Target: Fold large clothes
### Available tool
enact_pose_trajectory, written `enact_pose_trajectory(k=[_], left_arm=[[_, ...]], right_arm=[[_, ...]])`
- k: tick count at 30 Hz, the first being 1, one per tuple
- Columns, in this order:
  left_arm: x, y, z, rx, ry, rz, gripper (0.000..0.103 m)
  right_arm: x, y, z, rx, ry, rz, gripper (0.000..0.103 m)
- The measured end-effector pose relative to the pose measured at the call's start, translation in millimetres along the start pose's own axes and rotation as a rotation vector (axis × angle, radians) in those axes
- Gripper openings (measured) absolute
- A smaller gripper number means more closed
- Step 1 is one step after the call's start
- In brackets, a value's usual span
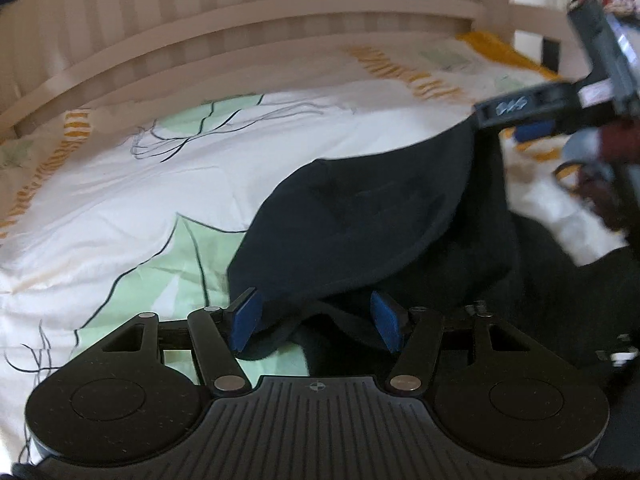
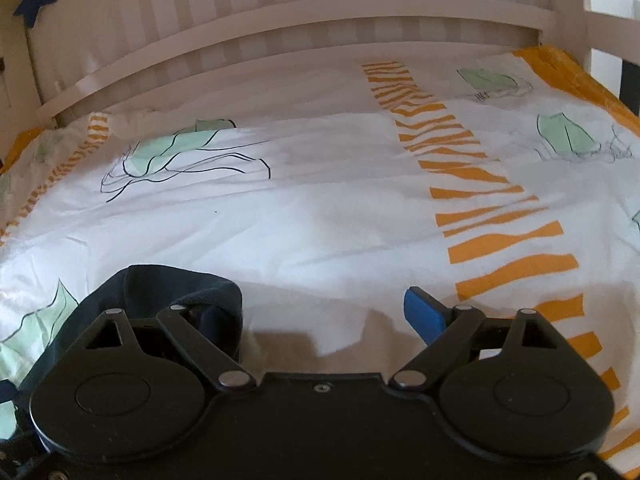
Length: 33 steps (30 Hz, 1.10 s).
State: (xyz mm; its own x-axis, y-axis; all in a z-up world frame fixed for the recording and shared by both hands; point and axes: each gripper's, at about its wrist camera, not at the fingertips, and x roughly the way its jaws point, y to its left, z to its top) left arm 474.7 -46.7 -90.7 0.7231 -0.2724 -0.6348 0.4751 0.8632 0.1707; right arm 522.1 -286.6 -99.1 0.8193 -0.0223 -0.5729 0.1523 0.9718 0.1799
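A dark navy garment [image 1: 360,220] lies bunched on the bed, and one edge is lifted toward the upper right. My left gripper [image 1: 316,318] stands open at the bottom of the left wrist view. A fold of the garment lies between its blue pads [image 1: 244,320], which do not press on it. In that view my right gripper [image 1: 508,120] is at the upper right, with the garment's edge hanging from one finger. In the right wrist view my right gripper [image 2: 316,312] is wide open. A band of the garment [image 2: 180,288] drapes over its left finger and hides that pad.
The bed cover [image 2: 320,220] is white with green shapes and orange stripes [image 2: 492,208]. A cream slatted rail [image 2: 280,28] runs along the far side. A blue star [image 2: 36,0] hangs at the top left. A person's dark red sleeve [image 1: 616,144] shows behind the right gripper.
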Motion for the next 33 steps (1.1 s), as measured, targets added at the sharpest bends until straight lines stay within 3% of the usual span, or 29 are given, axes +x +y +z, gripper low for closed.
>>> enact_pose_trajectory(k=[6,11,13,15,18,20,24,26,28,33], left_arm=[[23.2,24.5,9.4,-0.163,0.043,0.073,0.059],[49.1,32.7,19.0,-0.079,0.117,0.222,0.059],[46.9,39.5,27.3,-0.08,0.079,0.285,0.058],[33.6,48.0,39.3,-0.114,-0.011,0.316,0.058],[15.7,58.9,49.0,-0.209,-0.137,0.282,0.059],[26.9,59.3,50.8,-0.211,-0.111,0.269,0.059],[68.1,53.7,33.1,-0.064,0.079,0.286,0.062],[75.5,57.1,19.0,-0.057,0.126,0.262,0.066],[71.9,62.5,10.5,-0.082,0.091,0.248,0.071],[55.0,82.4,8.3,-0.111,0.076,0.161,0.07]], right_arm=[[-0.4,0.9,0.5,-0.017,-0.005,-0.001,0.09],[1.5,0.5,-1.0,-0.023,0.001,-0.006,0.09],[-3.0,1.2,0.0,-0.034,-0.017,-0.018,0.09],[-16.0,2.0,1.1,-0.055,-0.08,-0.026,0.09],[-40.7,-2.4,-4.4,-0.048,-0.205,-0.029,0.09],[-43.0,-6.9,-11.7,-0.049,-0.22,-0.058,0.093],[-5.3,-22.6,-24.1,-0.053,0.02,-0.068,0.093],[10.2,-26.6,-29.9,-0.073,0.126,-0.045,0.093],[10.7,-26.9,-32.9,-0.111,0.126,-0.03,0.096],[2.1,-31.2,-25.8,-0.166,0.14,0.031,0.096]])
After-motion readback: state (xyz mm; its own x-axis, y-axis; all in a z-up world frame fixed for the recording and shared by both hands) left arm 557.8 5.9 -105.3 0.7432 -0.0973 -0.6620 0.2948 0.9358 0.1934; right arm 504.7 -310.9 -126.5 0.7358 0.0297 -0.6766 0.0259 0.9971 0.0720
